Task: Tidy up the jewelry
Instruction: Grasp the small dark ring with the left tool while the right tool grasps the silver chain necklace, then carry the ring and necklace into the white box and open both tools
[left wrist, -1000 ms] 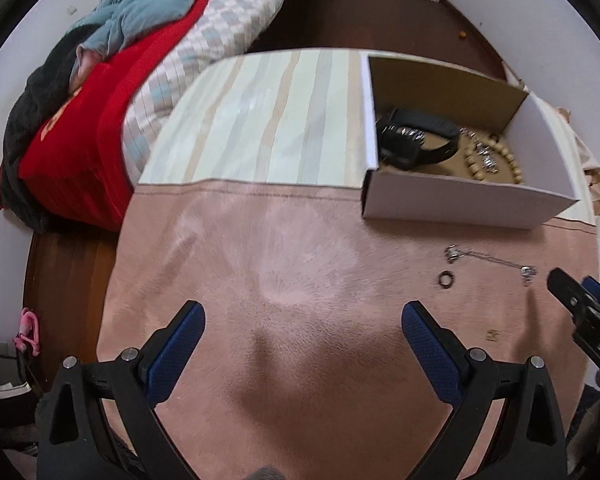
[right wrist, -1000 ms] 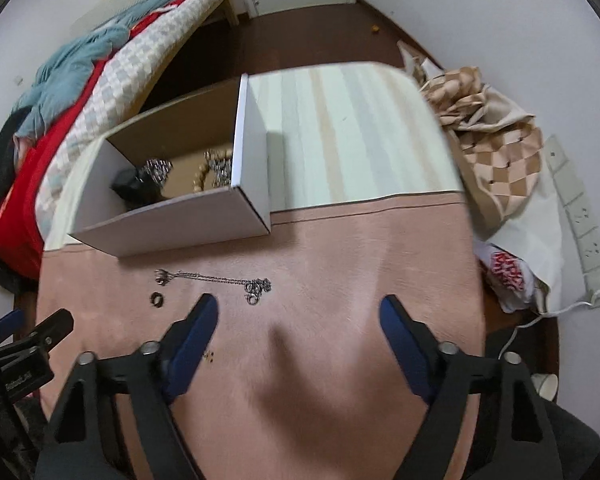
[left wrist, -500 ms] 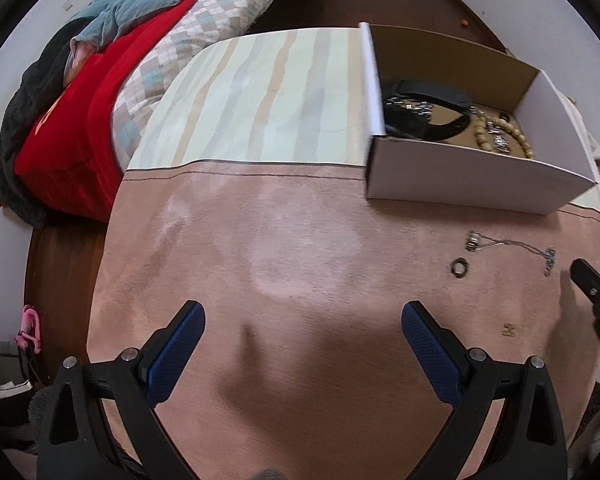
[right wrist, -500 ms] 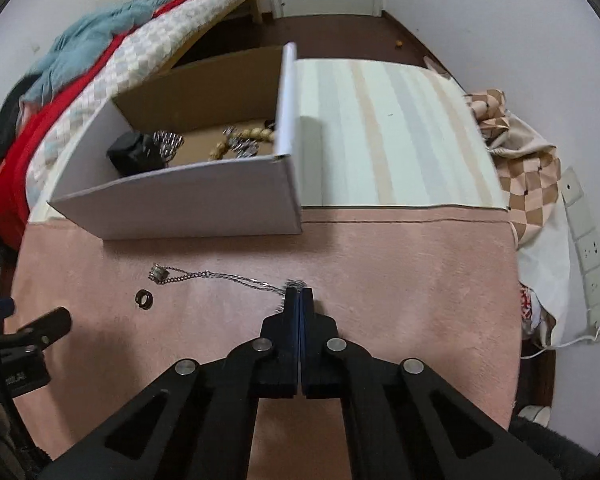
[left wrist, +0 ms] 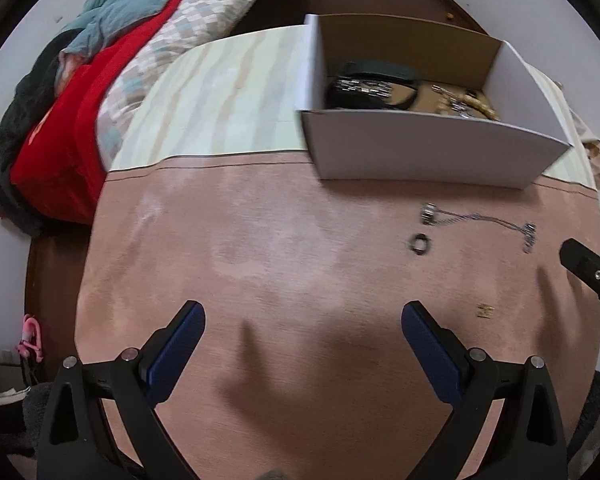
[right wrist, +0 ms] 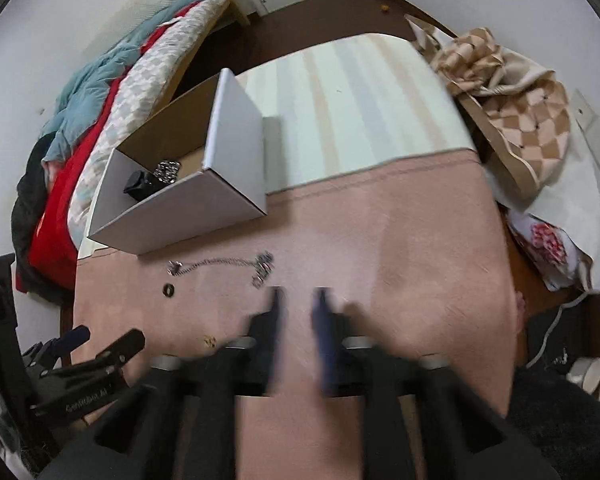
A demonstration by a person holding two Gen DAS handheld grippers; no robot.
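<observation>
A thin silver chain [left wrist: 478,219] [right wrist: 220,263] lies on the pink cloth in front of a white cardboard box [left wrist: 424,158] [right wrist: 188,216]. A small dark ring [left wrist: 419,243] [right wrist: 168,289] lies beside the chain's left end. A tiny gold piece [left wrist: 484,310] [right wrist: 209,342] lies nearer me. The box holds a black strap [left wrist: 374,88], a metal band and wooden beads [left wrist: 474,106]. My left gripper [left wrist: 302,344] is wide open and empty over bare cloth. My right gripper [right wrist: 298,300] is blurred, its fingers slightly apart, empty, just right of the chain's clasp end.
The pink cloth [left wrist: 260,240] covers the near table; a striped cloth [right wrist: 356,96] covers the far part. A bed with red and teal bedding [left wrist: 80,92] is at the left. A checkered bag [right wrist: 516,120] and wall sockets are at the right.
My right gripper was open, shut beside the chain's clasp end, and now has parted again with nothing in it. The chain has not moved. My left gripper drifted left, still open.
</observation>
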